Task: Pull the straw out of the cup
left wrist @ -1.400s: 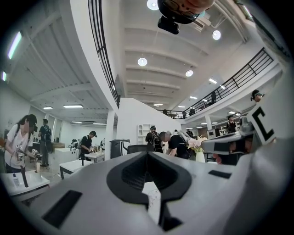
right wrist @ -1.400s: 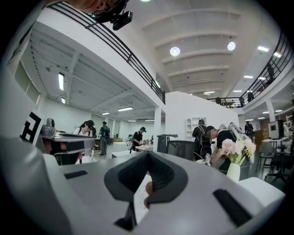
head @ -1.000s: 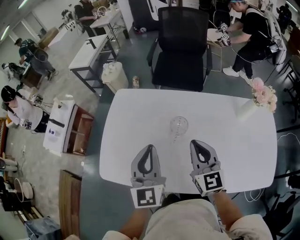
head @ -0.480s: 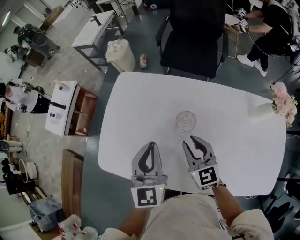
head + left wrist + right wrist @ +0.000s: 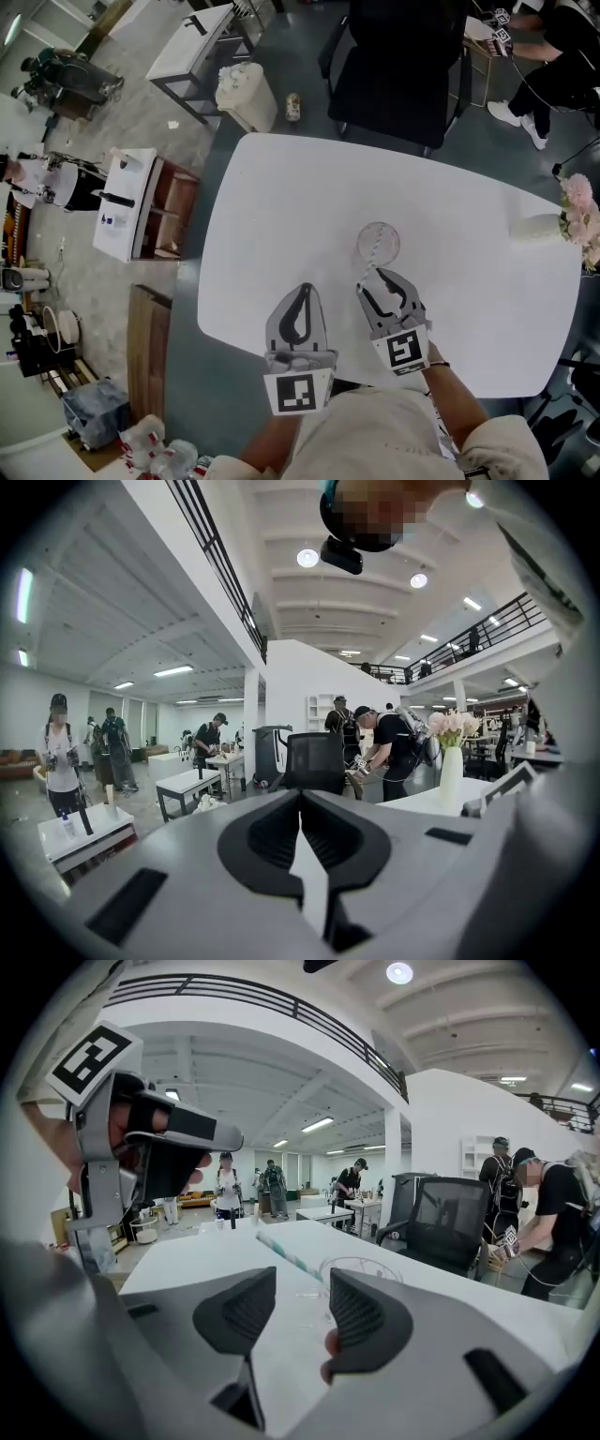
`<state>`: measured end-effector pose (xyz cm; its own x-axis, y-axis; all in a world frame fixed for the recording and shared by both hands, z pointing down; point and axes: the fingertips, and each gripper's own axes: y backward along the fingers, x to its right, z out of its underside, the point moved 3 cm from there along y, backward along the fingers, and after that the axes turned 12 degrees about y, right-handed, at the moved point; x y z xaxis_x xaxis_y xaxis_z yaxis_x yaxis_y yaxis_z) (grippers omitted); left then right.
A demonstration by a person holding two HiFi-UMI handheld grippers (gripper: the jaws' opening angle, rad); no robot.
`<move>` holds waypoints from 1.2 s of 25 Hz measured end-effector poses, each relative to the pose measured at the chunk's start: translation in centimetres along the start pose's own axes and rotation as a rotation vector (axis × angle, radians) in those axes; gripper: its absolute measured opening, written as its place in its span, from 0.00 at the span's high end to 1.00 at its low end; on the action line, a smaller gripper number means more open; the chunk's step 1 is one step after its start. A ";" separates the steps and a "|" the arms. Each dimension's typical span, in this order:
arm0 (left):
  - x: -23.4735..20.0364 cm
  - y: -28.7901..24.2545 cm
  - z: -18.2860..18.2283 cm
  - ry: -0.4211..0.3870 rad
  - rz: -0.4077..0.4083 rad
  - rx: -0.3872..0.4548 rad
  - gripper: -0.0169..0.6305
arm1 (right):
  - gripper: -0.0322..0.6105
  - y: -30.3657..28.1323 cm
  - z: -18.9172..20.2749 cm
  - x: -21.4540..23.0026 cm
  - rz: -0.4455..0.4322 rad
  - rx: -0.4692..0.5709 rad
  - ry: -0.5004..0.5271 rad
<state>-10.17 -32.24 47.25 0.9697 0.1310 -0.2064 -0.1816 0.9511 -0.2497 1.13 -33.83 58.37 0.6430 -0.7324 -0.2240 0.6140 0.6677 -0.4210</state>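
Clear cup (image 5: pixel 378 244) stood upright on the white tabletop (image 5: pixel 281 216), slightly right of centre. The striped straw (image 5: pixel 373 255) was in it, leaning out over the rim toward 6 o'clock.

Right gripper (image 5: pixel 380 281) sat just at 6 o'clock of the cup, its jaws apart and opening. In the right gripper view the straw (image 5: pixel 291 1255) crossed the gap just beyond the right gripper (image 5: pixel 300 1302), probably untouched by either pad, though the wide lens made that hard to judge. The cup (image 5: pixel 361 1274) lay beyond it.

Left gripper (image 5: pixel 302 291) was at 9 o'clock of the right one, over the near tabletop, jaws closed on nothing; the left gripper view showed the pads of the left gripper (image 5: pixel 302 803) meeting.

Surroundings: white vase (image 5: pixel 536 228) with pink flowers at the tabletop's 3 o'clock edge, well apart from the cup. Black chair (image 5: pixel 398 66) at the 12 o'clock edge. On the floor, a white bin (image 5: pixel 246 94) at 11 o'clock and a low cabinet (image 5: pixel 155 220) at 9 o'clock.

Bare tabletop lay all round the cup, widest toward 9 and 12 o'clock. The near edge ran close under both grippers.
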 end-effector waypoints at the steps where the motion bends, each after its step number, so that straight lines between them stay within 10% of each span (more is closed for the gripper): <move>1: 0.0 -0.1 0.0 0.000 -0.002 -0.002 0.97 | 0.68 -0.1 0.0 0.0 -0.001 0.000 0.006; 30: -0.8 2.1 0.7 -0.006 0.006 -0.004 0.97 | 0.90 -0.6 -2.5 -0.4 0.136 0.024 0.163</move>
<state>-11.17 -30.17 47.51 0.9696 0.1381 -0.2021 -0.1879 0.9492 -0.2526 -0.62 -34.26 56.46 0.6392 -0.6461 -0.4171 0.5390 0.7633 -0.3562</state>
